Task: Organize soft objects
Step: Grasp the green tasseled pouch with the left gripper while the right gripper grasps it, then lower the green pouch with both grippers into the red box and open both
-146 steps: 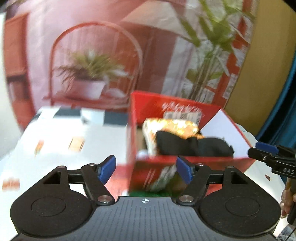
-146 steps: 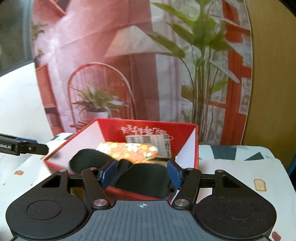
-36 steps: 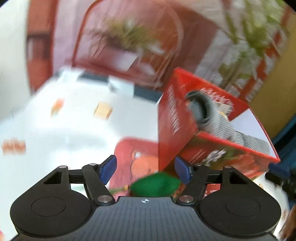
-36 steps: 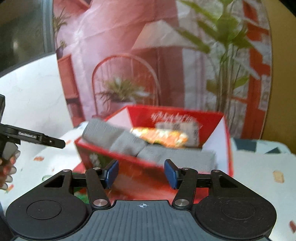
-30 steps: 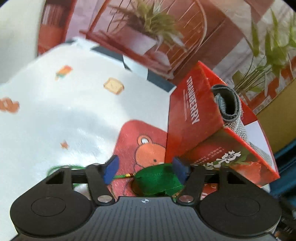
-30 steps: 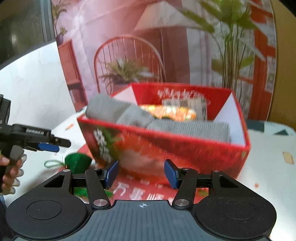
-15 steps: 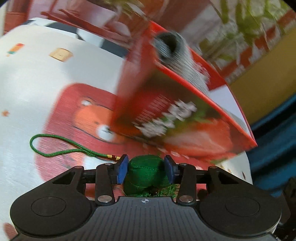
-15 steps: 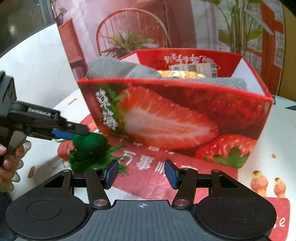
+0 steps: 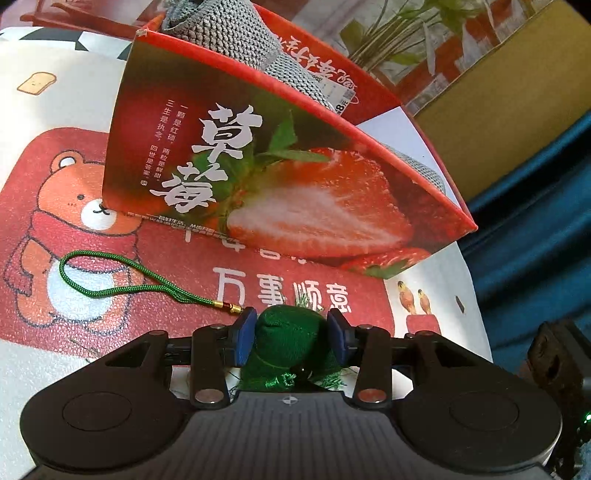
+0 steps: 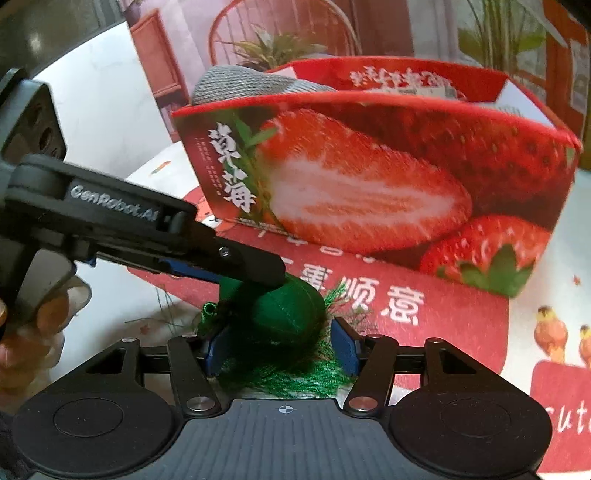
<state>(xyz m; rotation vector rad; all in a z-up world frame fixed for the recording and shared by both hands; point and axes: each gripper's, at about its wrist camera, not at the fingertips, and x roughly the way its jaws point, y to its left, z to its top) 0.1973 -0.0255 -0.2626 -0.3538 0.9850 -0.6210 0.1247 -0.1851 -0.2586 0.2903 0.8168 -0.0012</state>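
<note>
Progress: mostly packed, judging by the strawberry box (image 9: 280, 192). A grey knit item (image 9: 236, 33) is already lodged in it, draped over the near rim at the left corner. One soft thing is still outside: the green tasselled pouch (image 9: 291, 339), lying on the printed mat (image 9: 314, 295) just in front of the box.

The pouch is clamped by the left gripper (image 9: 291, 338); both blue pads are pressed against its sides at a narrow setting. Left to do, as judged from here: the pouch has to be lifted over the front wall and dropped in, cord included.

Right gripper (image 10: 282, 347): jaws are opening, roughly half wide, straddling the pouch and its tassel fringe. No pad contact is seen, though the left pad is partly hidden behind green threads, so a light touch cannot be ruled out.

View differences:
- Left wrist view: the green cord loop (image 9: 110, 280) is shown trailing left across the bear print on the mat; this is not seen in the right view. A barcode label inside the box's back wall is also visible.
- Right wrist view: the left gripper (image 10: 258, 280) is seen from the side, coming in from the left, with fingers (image 10: 44, 314) of the person's hand on its handle. The tassel (image 10: 295, 373) is shown spread toward the camera, barely visible in the left view.
</note>
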